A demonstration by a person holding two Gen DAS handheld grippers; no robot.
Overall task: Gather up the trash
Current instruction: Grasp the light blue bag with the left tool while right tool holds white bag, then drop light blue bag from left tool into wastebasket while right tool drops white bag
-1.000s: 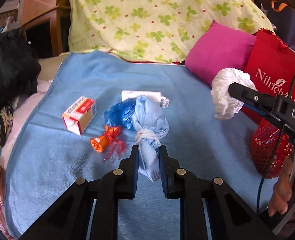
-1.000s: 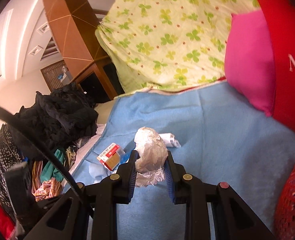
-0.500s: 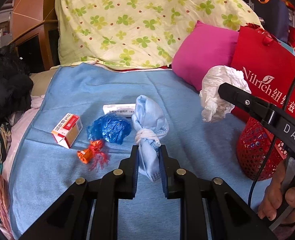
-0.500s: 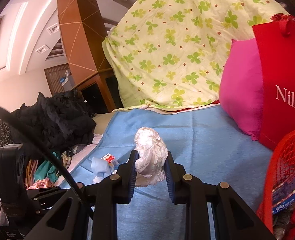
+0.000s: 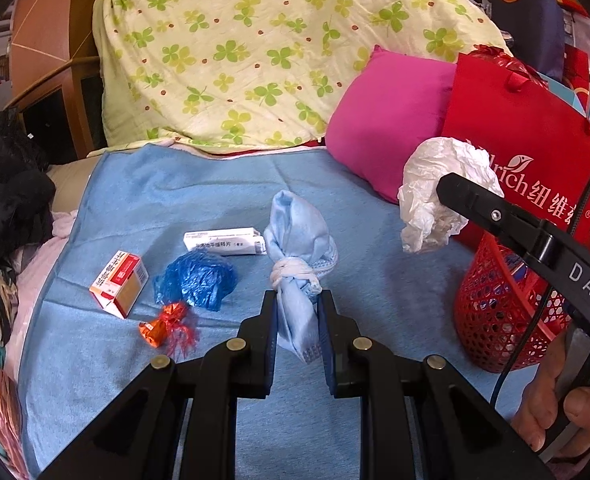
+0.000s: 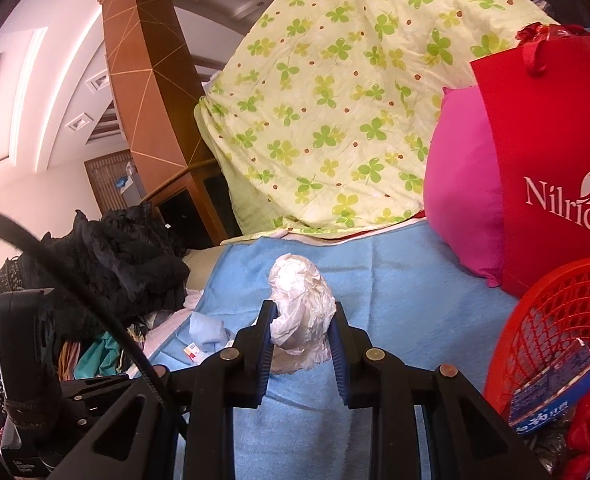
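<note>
My left gripper (image 5: 297,304) is shut on a knotted light-blue face mask (image 5: 299,248), held above the blue blanket (image 5: 375,280). On the blanket lie a red-and-white medicine box (image 5: 119,284), a crumpled blue plastic wad (image 5: 197,280), an orange foil wrapper (image 5: 165,324) and a long white box (image 5: 223,241). My right gripper (image 6: 301,312) is shut on a crumpled white plastic wad (image 6: 301,304), seen also in the left wrist view as the white plastic wad (image 5: 435,196). The red mesh basket (image 6: 551,320) stands low at the right, holding some trash.
A pink pillow (image 5: 387,124), a red paper bag (image 5: 527,148) and a clover-print quilt (image 5: 263,48) back the blanket. Dark clothes (image 6: 127,264) pile at the left edge. A hand (image 5: 563,408) grips the right tool's handle beside the basket (image 5: 499,320).
Both grippers rose and shifted right with their loads; the red basket has come into the right wrist view, and the items on the blanket slid left in the left wrist view.
</note>
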